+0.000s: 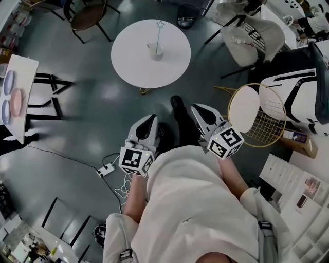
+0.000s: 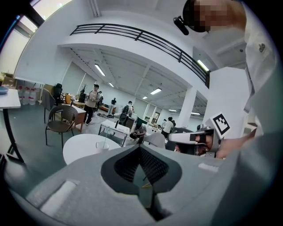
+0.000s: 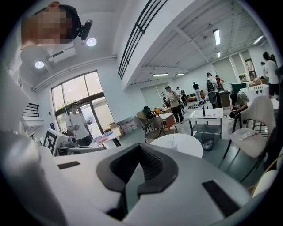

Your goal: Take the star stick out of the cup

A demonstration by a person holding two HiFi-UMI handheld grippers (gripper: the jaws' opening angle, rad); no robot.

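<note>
A round white table (image 1: 134, 59) stands on the grey floor some way ahead of me. On it sits a white cup (image 1: 156, 50), with the thin star stick (image 1: 160, 31) standing upright in it, its star at the top. Both grippers hang close to my body, well short of the table. My left gripper (image 1: 148, 121) is shut with nothing between its jaws. The right gripper (image 1: 198, 109) is likewise shut and empty. In the left gripper view the cup (image 2: 102, 145) shows small beyond the closed jaws. The table (image 3: 185, 142) lies past the right gripper's jaws.
A white chair (image 1: 253, 32) and a gold wire stool (image 1: 258, 114) stand to the right. A dark chair (image 1: 88, 14) is at the back left. A side table with plates (image 1: 21, 72) is on the left. A power strip (image 1: 106, 168) with cables lies on the floor. Several people stand in the background.
</note>
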